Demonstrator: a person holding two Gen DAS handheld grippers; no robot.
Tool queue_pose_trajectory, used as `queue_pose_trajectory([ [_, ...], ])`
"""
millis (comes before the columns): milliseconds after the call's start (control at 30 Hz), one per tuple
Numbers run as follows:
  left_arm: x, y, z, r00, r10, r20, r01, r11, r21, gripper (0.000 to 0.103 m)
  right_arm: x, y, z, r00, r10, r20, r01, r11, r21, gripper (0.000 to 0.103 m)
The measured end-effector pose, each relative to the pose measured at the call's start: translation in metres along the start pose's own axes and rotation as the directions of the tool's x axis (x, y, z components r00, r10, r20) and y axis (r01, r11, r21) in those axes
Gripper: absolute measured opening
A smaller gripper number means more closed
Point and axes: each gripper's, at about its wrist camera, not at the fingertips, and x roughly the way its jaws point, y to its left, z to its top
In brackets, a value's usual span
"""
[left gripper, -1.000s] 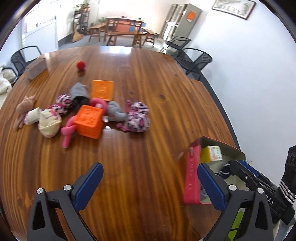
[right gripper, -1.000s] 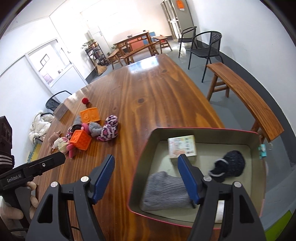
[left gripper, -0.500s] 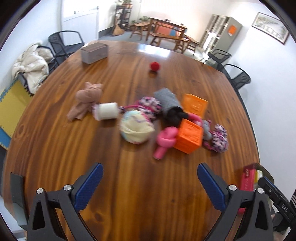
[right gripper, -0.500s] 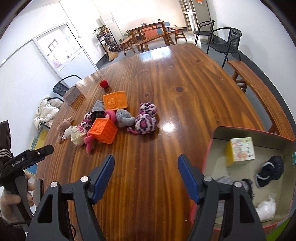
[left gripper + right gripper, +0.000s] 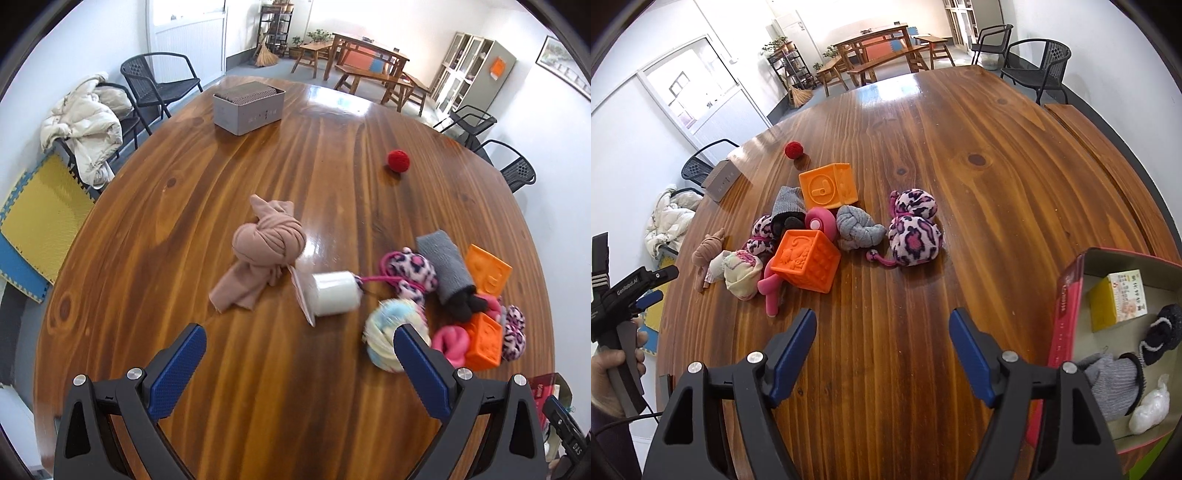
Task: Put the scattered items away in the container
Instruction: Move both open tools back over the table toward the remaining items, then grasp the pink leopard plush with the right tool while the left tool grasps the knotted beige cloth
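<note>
In the right wrist view the container, a shallow box with a red outer wall and a pale inside, sits on the table at 4 o'clock. It holds a yellow carton printed with small characters too fine to read, a dark knitted sock ball just beside it, a grey sock nearer the camera and a white crumpled bag touching the grey sock. Writing runs down the red wall, but I cannot read it.

The scattered items lie in a heap at 10 to 11 o'clock: two orange embossed cubes, one near and one farther back with a raised "J"-like mark, a pink leopard-print bundle, a grey knotted sock, a pink toy, a cream sock ball and a beige knotted cloth. A red ball rests apart at 11 o'clock, and a grey box lies farther off.

The right gripper is spread wide with nothing between its blue pads, over bare table. At 9 o'clock a hand holds the other tool, whose body reads "GenRobot.AI".

In the left wrist view the left gripper is likewise wide open and holds nothing. Ahead at 12 o'clock lies the beige knotted cloth, with a white roll beside it; the grey box shows faint lettering I cannot make out
</note>
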Motion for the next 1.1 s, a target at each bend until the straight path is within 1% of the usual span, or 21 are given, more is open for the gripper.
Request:
queue_pose_trajectory([
  [267, 0.052, 0.016, 0.036, 0.999, -0.007, -0.038, 0.008, 1.000, 0.011, 0.103, 0.022, 0.009, 0.004, 0.998, -0.046, -0.031, 0.048, 0.998, 0.035, 0.078],
  [433, 0.074, 0.020, 0.051, 0.998, -0.012, -0.054, 0.013, 1.000, 0.018, 0.103, 0.030, 0.008, 0.009, 0.996, -0.081, -0.038, 0.083, 0.995, 0.054, 0.078],
  [633, 0.096, 0.028, 0.059, 0.996, 0.001, -0.088, -0.002, 1.000, -0.011, 0.103, 0.042, 0.011, 0.017, 0.994, -0.096, -0.049, 0.099, 0.992, 0.073, 0.078],
  [700, 0.101, 0.029, 0.060, 0.996, -0.002, -0.090, 0.002, 1.000, -0.006, 0.098, 0.045, 0.014, 0.020, 0.994, -0.097, -0.047, 0.100, 0.992, 0.072, 0.078],
  [767, 0.108, 0.029, 0.059, 0.994, 0.004, -0.110, -0.003, 1.000, 0.006, 0.082, 0.050, 0.015, 0.024, 0.994, -0.102, -0.046, 0.105, 0.992, 0.071, 0.078],
  [800, 0.111, 0.029, 0.058, 0.993, -0.002, -0.117, 0.002, 1.000, 0.007, 0.082, 0.051, 0.014, 0.025, 0.994, -0.104, -0.046, 0.107, 0.992, 0.072, 0.078],
  [833, 0.110, 0.028, 0.058, 0.995, -0.005, -0.097, 0.007, 1.000, 0.021, 0.080, 0.052, 0.013, 0.027, 0.993, -0.107, -0.045, 0.110, 0.991, 0.075, 0.078],
  [867, 0.110, 0.027, 0.057, 0.996, -0.015, -0.092, 0.019, 0.999, 0.038, 0.076, 0.054, 0.011, 0.031, 0.993, -0.114, -0.041, 0.117, 0.990, 0.078, 0.078],
  [933, 0.108, 0.026, 0.056, 0.997, -0.020, -0.075, 0.024, 0.998, 0.055, 0.067, 0.056, 0.007, 0.036, 0.991, -0.128, -0.034, 0.130, 0.988, 0.080, 0.078],
  [1033, 0.105, 0.031, 0.057, 0.997, -0.044, -0.067, 0.046, 0.999, 0.024, 0.066, 0.063, 0.000, 0.046, 0.989, -0.149, -0.018, 0.150, 0.985, 0.085, 0.078],
  [1100, 0.099, 0.035, 0.056, 0.998, -0.044, -0.052, 0.044, 0.999, 0.006, 0.066, 0.069, -0.003, 0.053, 0.986, -0.169, -0.015, 0.169, 0.982, 0.080, 0.078],
])
